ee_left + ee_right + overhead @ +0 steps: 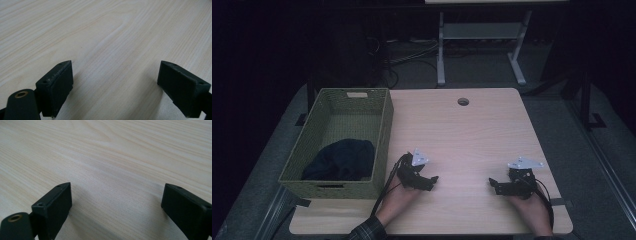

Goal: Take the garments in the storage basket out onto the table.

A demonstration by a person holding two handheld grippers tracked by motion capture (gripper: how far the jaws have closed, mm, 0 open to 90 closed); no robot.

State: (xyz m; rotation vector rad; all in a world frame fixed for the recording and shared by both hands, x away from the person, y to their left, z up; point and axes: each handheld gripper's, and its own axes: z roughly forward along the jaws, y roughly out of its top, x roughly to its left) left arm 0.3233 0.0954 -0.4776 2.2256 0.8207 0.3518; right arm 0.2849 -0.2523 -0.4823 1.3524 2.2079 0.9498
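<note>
Both claws rested low over the bare wooden table [472, 130] with nothing between their jaws. Held in my left hand, the left gripper [430, 180] sat at about seven o'clock on the tabletop, jaws spread wide, and its own view showed only pale wood grain in the gap. Over at five o'clock, the right gripper [493, 184] was likewise spread apart and empty, pointing inward toward its partner.

At nine o'clock from the left gripper stood the woven green basket [382, 125], hard against the table's left edge. Inside it, toward the near end, lay a dark cloth [343, 159] in a loose heap; the far half of the basket floor was bare.

I judged that cloth to be light, soft and floppy, with no risk of breaking or slipping, though it would sag and trail if taken by one corner. A pinch on the raised fold near the top of the heap looked the best hold, coming down from above so the basket wall stayed out of the way.
</note>
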